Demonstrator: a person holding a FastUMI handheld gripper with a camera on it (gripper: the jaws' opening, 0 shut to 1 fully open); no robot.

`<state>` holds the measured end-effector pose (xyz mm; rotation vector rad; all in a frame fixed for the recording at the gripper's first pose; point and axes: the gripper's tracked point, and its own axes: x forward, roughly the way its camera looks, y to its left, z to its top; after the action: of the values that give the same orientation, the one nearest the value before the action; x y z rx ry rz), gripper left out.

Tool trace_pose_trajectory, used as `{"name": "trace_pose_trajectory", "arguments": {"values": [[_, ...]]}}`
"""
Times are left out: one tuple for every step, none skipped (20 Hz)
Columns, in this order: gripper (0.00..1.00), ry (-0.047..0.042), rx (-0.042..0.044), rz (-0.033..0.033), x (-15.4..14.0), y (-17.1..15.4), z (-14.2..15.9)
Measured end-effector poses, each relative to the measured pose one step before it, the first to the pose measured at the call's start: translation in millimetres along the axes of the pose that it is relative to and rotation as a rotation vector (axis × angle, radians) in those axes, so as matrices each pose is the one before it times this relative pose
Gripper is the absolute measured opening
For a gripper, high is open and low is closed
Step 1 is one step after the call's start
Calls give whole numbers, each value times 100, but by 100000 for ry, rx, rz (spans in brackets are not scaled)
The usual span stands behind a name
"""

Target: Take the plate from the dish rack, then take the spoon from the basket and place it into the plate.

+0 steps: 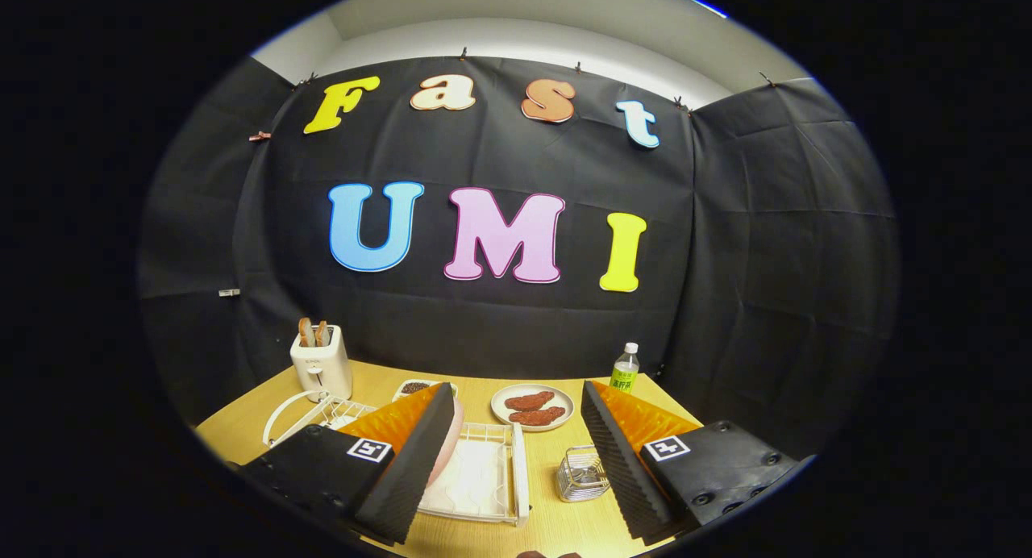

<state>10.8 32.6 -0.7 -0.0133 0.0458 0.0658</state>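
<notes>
My gripper (pixel 517 392) is open, its two fingers spread wide above the wooden table (pixel 556 526) with nothing between them. A white dish rack (pixel 482 471) lies flat just ahead, between the fingers. The pink plate (pixel 455 439) stands on edge at the rack's left side, mostly hidden behind the left finger (pixel 411 461). A small wire basket (pixel 582 474) stands right of the rack, close to the right finger (pixel 613 453). I cannot make out the spoon inside it.
Beyond the rack sits a white plate with two brown food pieces (pixel 532 407). A white toaster (pixel 321 364) holding bread stands at the back left, a wire frame (pixel 310 413) in front of it. A small dish (pixel 414 388) and a bottle (pixel 624 369) stand near the back wall.
</notes>
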Motion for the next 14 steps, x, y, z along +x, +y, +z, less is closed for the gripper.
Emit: {"name": "trace_pose_trajectory", "arguments": {"values": [[97,1238,-237,900,420,223,-151],[97,2261,107,1964,390,459,-330],[97,2222,692,2113,446,576,-213],[97,2763,597,1966,743,526,-123],[97,2226,-326,975,606,269,-69],[97,3559,-687,518,841,153,-304],[97,4547,-662,450,1035,167,-639],[98,4282,-199,42,919,208,-424],[98,4519,-129,244,922,245,-368],[98,3839,-218,253,932,328,-330],[98,4087,-721,211,1080,211,-502],[98,4142,-1189,-305,1131,140,-351],[98,3785,-1447,-724,1060,135,-416],[98,4173,-1090,681,1019,407,-494]]}}
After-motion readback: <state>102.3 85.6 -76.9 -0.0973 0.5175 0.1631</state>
